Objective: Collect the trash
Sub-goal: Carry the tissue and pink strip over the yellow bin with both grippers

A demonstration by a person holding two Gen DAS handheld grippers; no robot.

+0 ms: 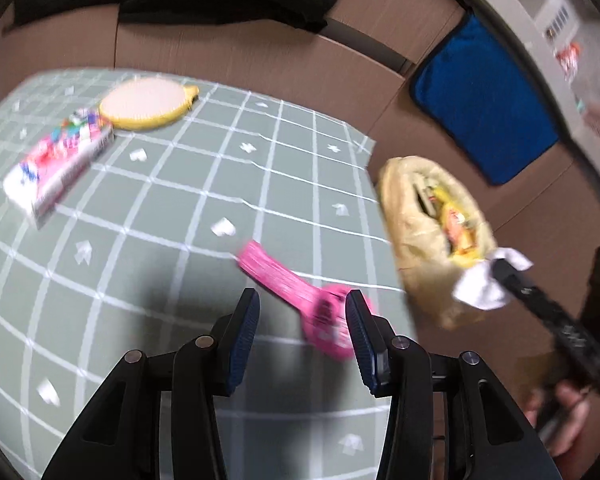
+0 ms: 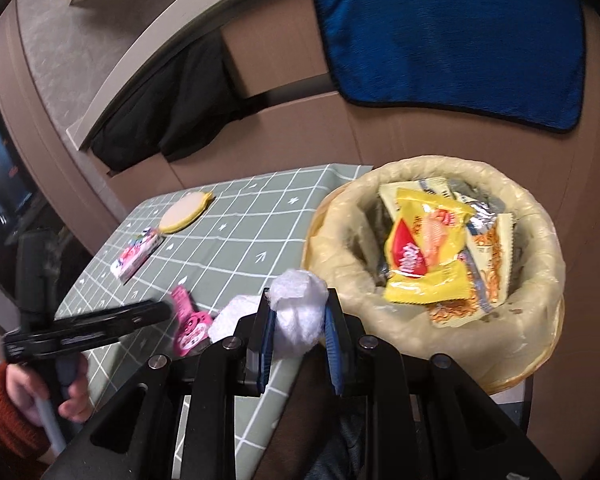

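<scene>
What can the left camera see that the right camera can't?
Only the left camera shows the left tool up close, open around the pink wrapper. Only the right camera looks down into the bin at the yellow snack packet, and shows the right tool squeezing a white tissue ball. Both see the checked tablecloth, the round yellow pad, the colourful box and the blue cloth.

Left gripper point(image 1: 302, 312) fingers spread — right gripper point(image 2: 298, 316) clamped.

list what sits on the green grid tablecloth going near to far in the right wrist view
pink plastic wrapper → pink and white flat box → round yellow-rimmed pad, all on the green grid tablecloth
</scene>
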